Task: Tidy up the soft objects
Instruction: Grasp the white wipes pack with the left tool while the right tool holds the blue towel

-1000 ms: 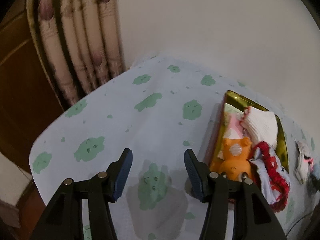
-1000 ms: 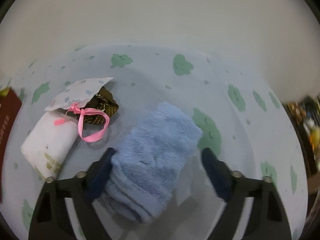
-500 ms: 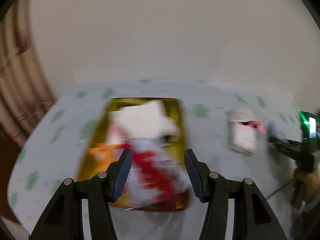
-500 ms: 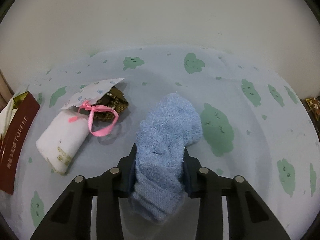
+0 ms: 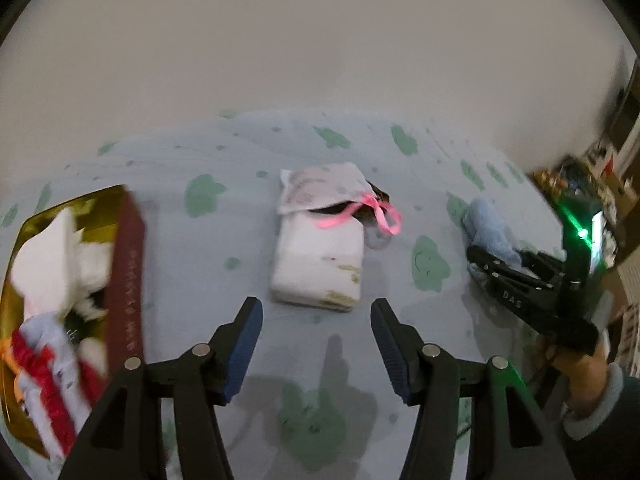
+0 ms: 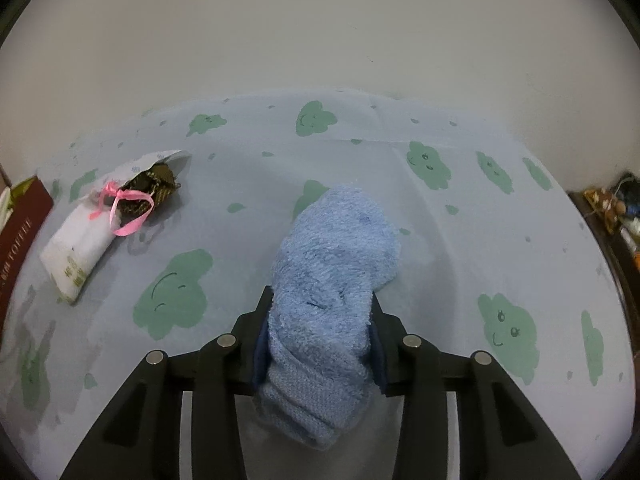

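Step in hand: the right gripper (image 6: pixel 320 336) has taken up the blue towel (image 6: pixel 332 280), and this looks like the start of carrying it to the box.
Right jaws: they stand narrow and press on the towel from both sides; they have just been closing on it and then eased a little, with the towel between them. The lower end of the towel hangs below the jaws, and the upper end bulges out in front.
Left jaws: the left gripper (image 5: pixel 316 348) stands wide and has opened slightly more; nothing is between the jaws, and only the cloud-print cloth (image 5: pixel 320 364) of the worktop shows under them.
Just ahead of the left gripper: the white pouch (image 5: pixel 320 256) lies flat on the worktop, with a pink ribbon (image 5: pixel 372 216) at its far end, where a dark patterned thing peeks out.
Farther to the left: the gold box (image 5: pixel 60 208) with a dark red side already holds white, red and orange soft things.
Next move, a judgement: the right hand should lift the towel clear and bring it across to the box, past the pouch; the left gripper seems well placed to come down on the pouch.
Risk: the hanging end of the towel may drag on the cloth.
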Demonstrator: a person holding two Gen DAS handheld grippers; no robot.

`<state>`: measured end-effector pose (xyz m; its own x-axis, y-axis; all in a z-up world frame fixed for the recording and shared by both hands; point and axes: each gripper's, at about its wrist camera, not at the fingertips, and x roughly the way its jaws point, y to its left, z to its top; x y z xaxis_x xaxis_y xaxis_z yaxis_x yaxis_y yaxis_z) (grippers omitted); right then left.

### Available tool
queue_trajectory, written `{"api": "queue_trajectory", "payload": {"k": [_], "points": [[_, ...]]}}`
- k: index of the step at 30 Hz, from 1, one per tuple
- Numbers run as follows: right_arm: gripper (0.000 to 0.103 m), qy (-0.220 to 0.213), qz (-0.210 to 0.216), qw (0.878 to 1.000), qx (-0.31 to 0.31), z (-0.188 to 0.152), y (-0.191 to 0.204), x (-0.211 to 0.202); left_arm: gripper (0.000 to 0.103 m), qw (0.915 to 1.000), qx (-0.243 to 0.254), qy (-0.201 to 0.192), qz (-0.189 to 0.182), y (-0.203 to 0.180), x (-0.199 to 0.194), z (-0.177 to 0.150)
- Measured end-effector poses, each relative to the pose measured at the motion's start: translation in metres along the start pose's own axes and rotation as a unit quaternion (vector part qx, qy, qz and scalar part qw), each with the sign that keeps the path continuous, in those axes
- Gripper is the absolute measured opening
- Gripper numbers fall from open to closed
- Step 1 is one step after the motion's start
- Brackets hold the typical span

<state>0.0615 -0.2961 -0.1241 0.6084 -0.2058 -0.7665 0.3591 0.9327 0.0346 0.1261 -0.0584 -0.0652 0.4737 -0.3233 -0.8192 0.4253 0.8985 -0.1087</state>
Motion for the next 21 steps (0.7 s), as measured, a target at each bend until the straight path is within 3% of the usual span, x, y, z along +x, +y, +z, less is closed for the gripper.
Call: {"api": "queue_trajectory", "payload": {"k": [13, 19, 21], "points": [[0.040, 0.002, 0.018, 1.000, 0.013, -0.002, -0.006, 0.000, 0.058, 0.9975, 0.045, 0.035, 0.042, -0.022, 0.070, 0.029], [0.042, 0.003, 0.026, 1.000, 0.016, -0.002, -0.007, 0.002, 0.058, 0.9957, 0.039, 0.039, 0.075, -0.010, 0.088, 0.036], [0.043, 0.004, 0.027, 1.000, 0.015, -0.001, -0.007, 0.002, 0.059, 0.9970, 0.024, 0.038, 0.063, -0.003, 0.092, 0.036]]}}
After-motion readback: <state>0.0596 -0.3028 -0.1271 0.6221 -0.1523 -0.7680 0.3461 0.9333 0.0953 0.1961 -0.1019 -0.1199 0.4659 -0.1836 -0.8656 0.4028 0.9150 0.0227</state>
